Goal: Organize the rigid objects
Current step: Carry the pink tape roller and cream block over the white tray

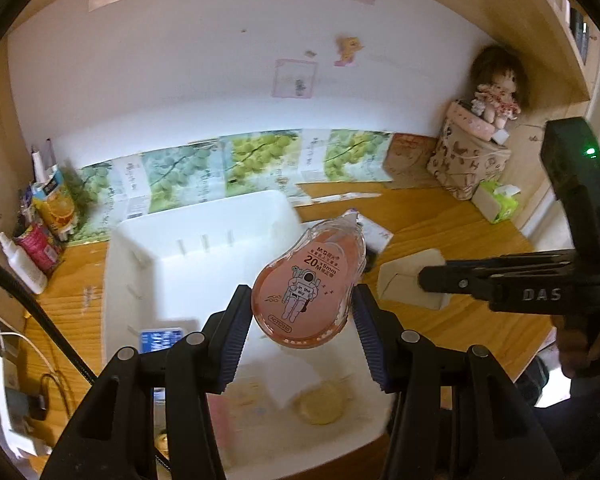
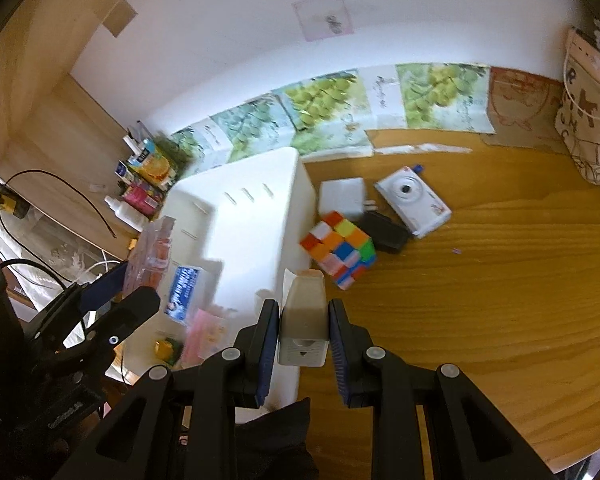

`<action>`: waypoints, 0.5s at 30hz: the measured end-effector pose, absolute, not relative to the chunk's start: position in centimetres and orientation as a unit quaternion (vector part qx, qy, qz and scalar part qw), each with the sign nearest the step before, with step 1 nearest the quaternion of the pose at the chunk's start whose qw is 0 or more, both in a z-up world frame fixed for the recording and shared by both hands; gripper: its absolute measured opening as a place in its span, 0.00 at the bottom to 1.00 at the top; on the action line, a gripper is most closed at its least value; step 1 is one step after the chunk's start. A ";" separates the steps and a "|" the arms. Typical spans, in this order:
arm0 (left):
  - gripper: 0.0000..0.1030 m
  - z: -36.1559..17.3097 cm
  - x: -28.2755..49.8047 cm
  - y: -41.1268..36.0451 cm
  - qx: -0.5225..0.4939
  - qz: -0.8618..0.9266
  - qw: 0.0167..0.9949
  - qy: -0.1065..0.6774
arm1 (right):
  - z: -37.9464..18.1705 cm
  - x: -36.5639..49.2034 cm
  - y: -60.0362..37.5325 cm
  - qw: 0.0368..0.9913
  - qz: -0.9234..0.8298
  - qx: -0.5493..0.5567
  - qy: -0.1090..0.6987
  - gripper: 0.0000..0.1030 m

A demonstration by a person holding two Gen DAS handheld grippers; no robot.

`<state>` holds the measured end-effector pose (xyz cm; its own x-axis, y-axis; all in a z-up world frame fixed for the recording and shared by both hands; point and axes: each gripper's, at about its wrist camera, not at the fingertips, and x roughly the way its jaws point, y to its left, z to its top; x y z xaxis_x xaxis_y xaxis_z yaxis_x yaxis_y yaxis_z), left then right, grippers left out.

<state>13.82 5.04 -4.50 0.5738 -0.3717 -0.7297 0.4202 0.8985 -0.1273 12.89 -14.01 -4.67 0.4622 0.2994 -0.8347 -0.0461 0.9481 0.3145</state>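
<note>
My left gripper [image 1: 302,312] is shut on an orange correction tape dispenser [image 1: 310,284] with an astronaut print, held above the white plastic bin [image 1: 204,216]. My right gripper [image 2: 303,320] is shut on a beige box-shaped sharpener [image 2: 304,312], held just right of the bin's side wall [image 2: 256,208]. The sharpener also shows in the left wrist view [image 1: 412,278], with the right gripper's fingers [image 1: 452,280] around it. The left gripper appears at the left of the right wrist view [image 2: 128,284]. Inside the bin lie a blue card [image 2: 183,290], a pink item [image 2: 204,334] and a yellowish round item [image 1: 320,404].
On the wooden desk right of the bin sit a colour cube [image 2: 340,254], a white charger [image 2: 342,196], a black block [image 2: 384,230] and a white camera [image 2: 412,200]. Bottles and cartons [image 2: 146,184] crowd the back left. A patterned bag [image 1: 466,160] with a doll [image 1: 496,96] stands back right.
</note>
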 end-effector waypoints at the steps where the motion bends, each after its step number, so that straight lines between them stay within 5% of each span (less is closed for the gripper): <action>1: 0.53 -4.6 14.1 5.7 0.028 -0.223 0.886 0.406 | -4.6 12.9 -13.6 0.847 0.102 0.124 0.507 0.24; 15: 0.54 -6.8 16.9 12.2 0.016 -0.174 0.875 0.451 | -5.3 13.4 -6.3 0.850 0.125 0.121 0.498 0.24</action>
<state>16.88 12.23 -6.84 0.5322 -0.2895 -0.7955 0.3184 0.9392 -0.1288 13.43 -6.31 -5.27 0.4729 0.3331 -0.8157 -0.0929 0.9395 0.3298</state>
